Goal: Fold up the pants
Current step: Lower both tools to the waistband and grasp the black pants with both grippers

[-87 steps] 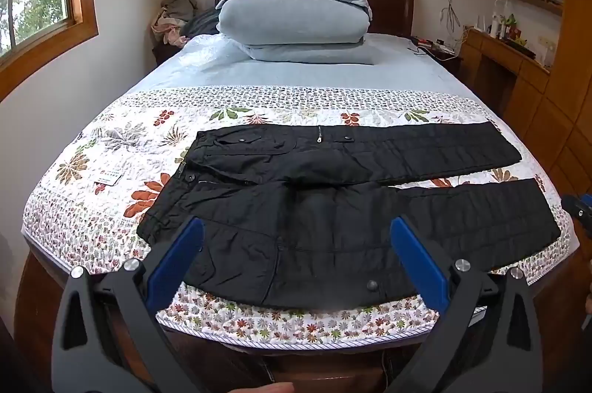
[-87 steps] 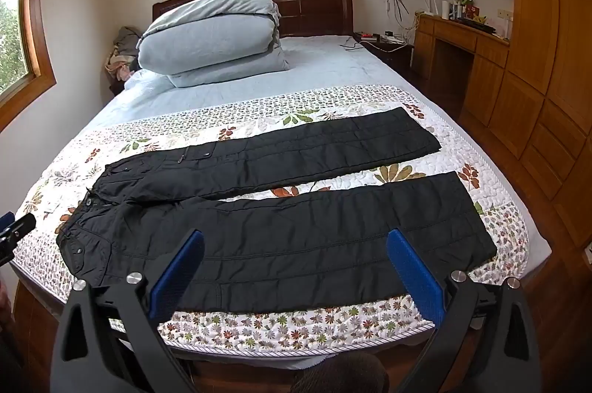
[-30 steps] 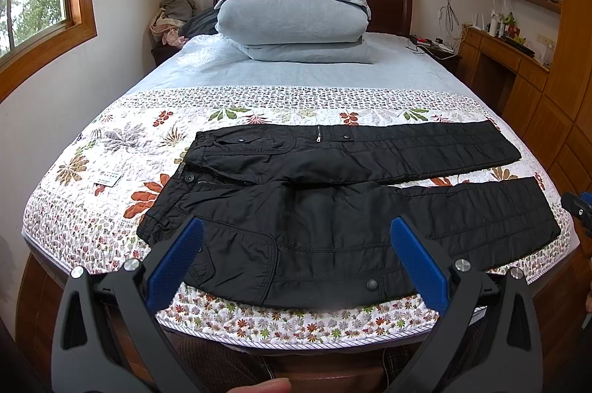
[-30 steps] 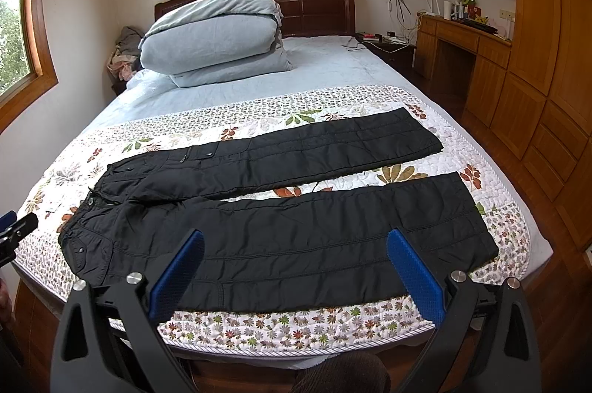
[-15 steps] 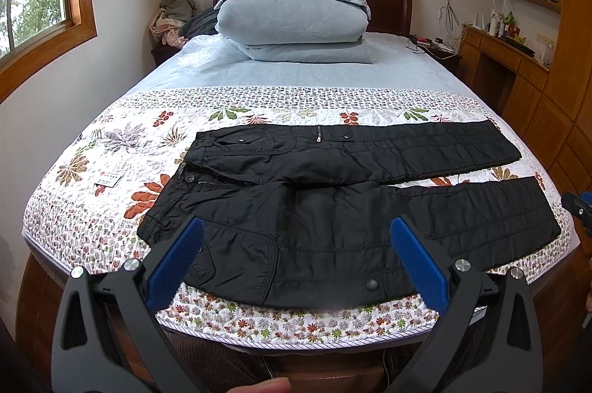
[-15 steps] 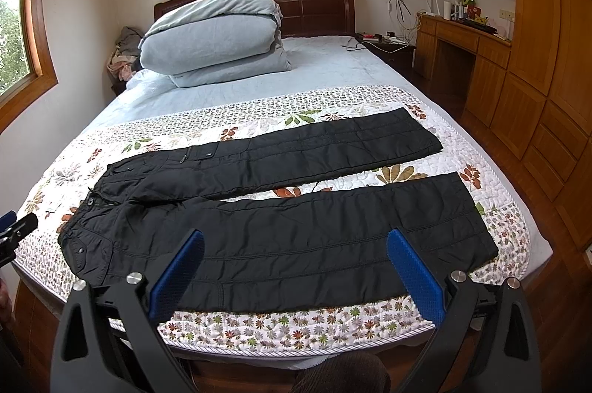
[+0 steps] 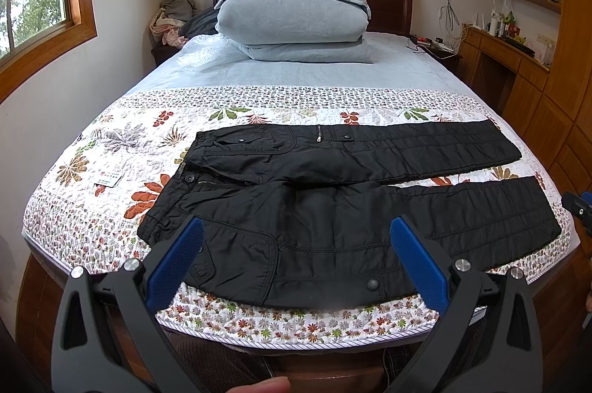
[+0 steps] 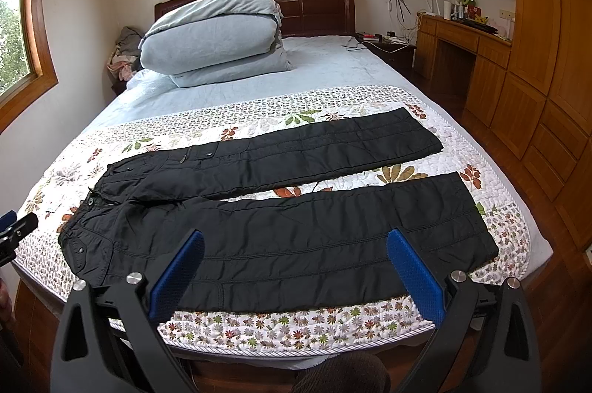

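Left wrist view: the black pants [image 7: 344, 208] lie flat on the floral quilt [image 7: 111, 148] at the foot of the bed [image 7: 314, 71], ahead of and below the left gripper [image 7: 296, 259].
Right wrist view: the same pants [image 8: 281, 208] spread ahead of the right gripper [image 8: 296, 267], with the near leg's hem [image 8: 477, 219] off to its right.
Long axis: the pants run across the bed, waistband [image 7: 174, 189] to the person's left, both hems to the right; the two legs lie side by side with a narrow strip of quilt showing between them toward the hems.
Near leg: it lies close to the bed's front edge, just beyond both grippers; the far leg [image 7: 407, 152] lies behind it, toward the folded duvet [image 7: 292, 19].
Left jaws: spread wide, holding nothing, framing the hip and pocket area of the near leg.
Right jaws: spread wide, holding nothing, framing the middle of the near leg.
Nearer hand: the left gripper is nearer the waistband, the right gripper nearer the hems; each shows at the edge of the other's view.
Contact: neither gripper touches the cloth; both hover off the front edge of the bed.
Judged step: nothing is folded yet; the first fold likely lays one leg over the other, so each gripper would take its own end of a leg's edge.
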{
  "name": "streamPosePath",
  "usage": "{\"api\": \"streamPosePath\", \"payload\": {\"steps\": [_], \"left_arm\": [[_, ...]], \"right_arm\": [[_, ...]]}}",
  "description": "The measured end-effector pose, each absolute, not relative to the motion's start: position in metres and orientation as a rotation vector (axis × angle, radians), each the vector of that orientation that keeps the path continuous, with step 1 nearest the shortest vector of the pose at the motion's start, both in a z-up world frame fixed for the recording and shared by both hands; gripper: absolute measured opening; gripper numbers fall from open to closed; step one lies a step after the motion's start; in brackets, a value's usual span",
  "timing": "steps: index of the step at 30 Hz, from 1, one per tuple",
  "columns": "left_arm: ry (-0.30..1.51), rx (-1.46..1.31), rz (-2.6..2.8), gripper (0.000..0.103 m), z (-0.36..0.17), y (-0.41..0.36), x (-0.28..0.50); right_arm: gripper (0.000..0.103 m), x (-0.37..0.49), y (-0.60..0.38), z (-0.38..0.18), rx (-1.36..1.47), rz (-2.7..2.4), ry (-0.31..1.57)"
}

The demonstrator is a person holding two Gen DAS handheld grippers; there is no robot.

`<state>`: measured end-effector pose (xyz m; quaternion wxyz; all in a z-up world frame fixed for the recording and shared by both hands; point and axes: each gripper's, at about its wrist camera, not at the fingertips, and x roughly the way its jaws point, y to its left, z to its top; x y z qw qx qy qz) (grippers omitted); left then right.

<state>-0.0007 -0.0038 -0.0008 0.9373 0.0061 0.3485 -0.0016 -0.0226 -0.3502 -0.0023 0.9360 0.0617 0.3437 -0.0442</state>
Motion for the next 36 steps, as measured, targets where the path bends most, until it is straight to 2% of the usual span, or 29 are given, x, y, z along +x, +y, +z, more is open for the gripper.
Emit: {"api": "streamPosePath", "payload": {"steps": [18,22,26,31,36], "left_arm": [[0.787,-0.001,-0.069,0.101,-0.016,0.003,0.017],[0.905,-0.007,-0.152,0.101,-0.018,0.019,0.064],[1.069,0.05,-0.186,0.101,-0.024,0.043,0.137],[1.309,-0.042,-0.166,0.101,-0.052,0.092,0.236],[1.427,-0.073,-0.074,0.101,-0.08,0.129,0.317]], "right_arm": [[0.1,-0.002,-0.366,0.003,0.165,-0.009,0.736],[0.1,0.041,-0.391,0.026,0.047,-0.087,0.747],[0.1,0.126,-0.441,0.037,0.085,-0.054,0.866],[0.1,0.242,-0.525,0.006,0.291,-0.02,1.064],[0.1,0.314,-0.567,-0.038,0.225,-0.08,1.185]]}}
